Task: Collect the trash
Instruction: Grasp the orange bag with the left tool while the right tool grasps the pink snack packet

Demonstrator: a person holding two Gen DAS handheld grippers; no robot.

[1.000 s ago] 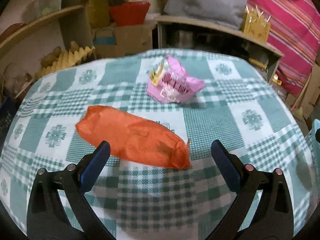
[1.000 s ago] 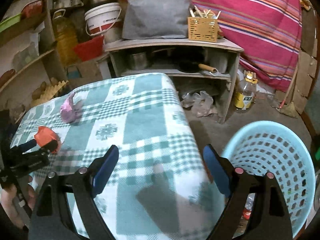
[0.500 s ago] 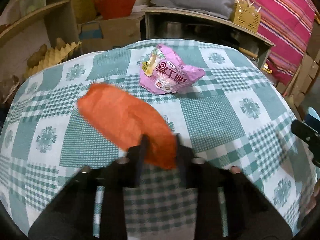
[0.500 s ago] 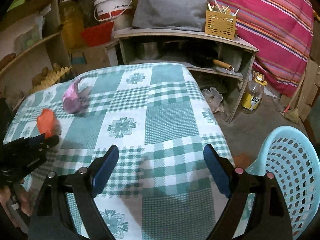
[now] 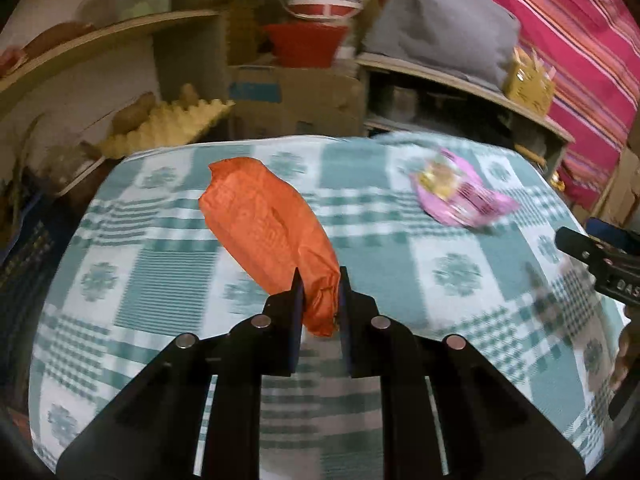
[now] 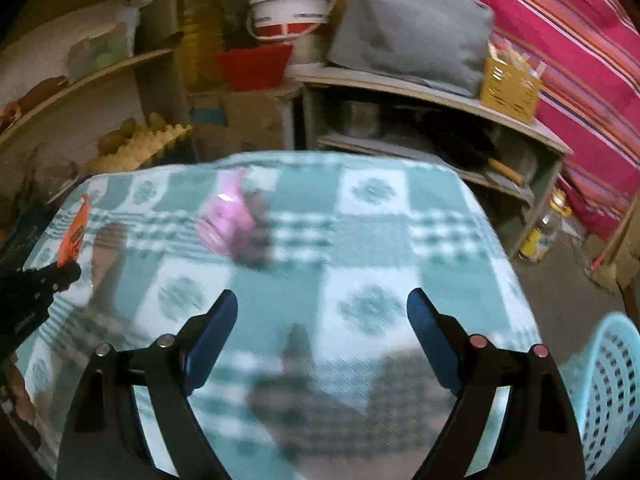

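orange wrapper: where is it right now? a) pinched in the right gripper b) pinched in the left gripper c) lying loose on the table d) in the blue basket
b: the left gripper is shut on the near end of the orange wrapper; the right gripper is open and holds nothing.
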